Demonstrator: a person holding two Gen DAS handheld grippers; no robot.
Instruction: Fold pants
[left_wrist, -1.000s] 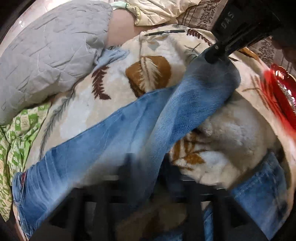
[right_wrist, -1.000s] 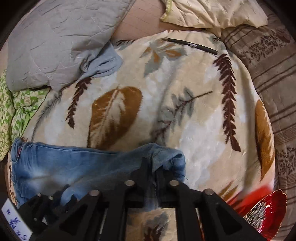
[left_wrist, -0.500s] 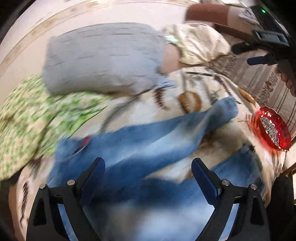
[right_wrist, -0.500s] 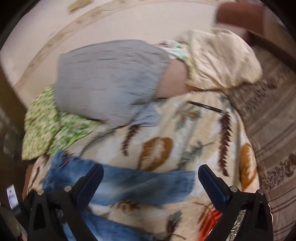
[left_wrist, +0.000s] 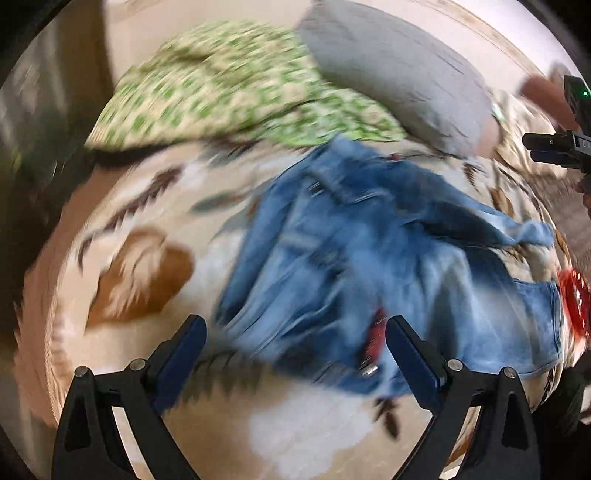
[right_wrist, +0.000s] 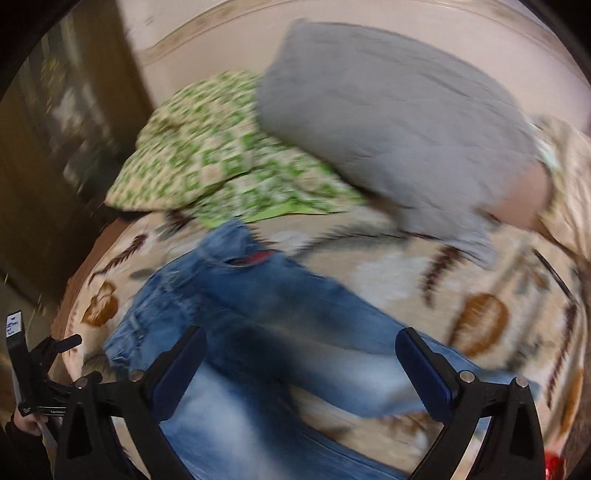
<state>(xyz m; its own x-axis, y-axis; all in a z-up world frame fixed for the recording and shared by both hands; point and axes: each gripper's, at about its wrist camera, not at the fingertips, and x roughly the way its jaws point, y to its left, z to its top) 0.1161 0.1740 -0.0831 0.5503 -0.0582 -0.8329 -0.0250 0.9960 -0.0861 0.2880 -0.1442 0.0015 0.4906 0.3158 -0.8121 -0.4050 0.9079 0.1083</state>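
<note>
Jeans (left_wrist: 369, 266): blue denim, lying crumpled on the leaf-print blanket (left_wrist: 140, 266); fills the centre and right of the left wrist view. One leg end (left_wrist: 532, 232) reaches toward the right edge of that frame. A red patch of lining shows near the lower centre. In the right wrist view the jeans (right_wrist: 266, 332) run from centre left down to the bottom edge, waist end toward the upper left. Both views are blurred; fine detail cannot be told.

Left gripper (left_wrist: 295, 354): jaws spread wide, holding nothing, poised above the lower edge of the jeans.

Right gripper (right_wrist: 301, 365): jaws spread wide, holding nothing, poised over the jeans at lower centre.

Blanket: cream with brown and grey leaves, lies under the jeans.

Green-patterned cloth (left_wrist: 221, 96): upper left of the left wrist view, beyond the jeans.

Grey pillow (right_wrist: 388, 133): upper right of the right wrist view, overlapping the green cloth.

Red dish (left_wrist: 576, 302): right edge of the left wrist view, just beside the jeans.
</note>
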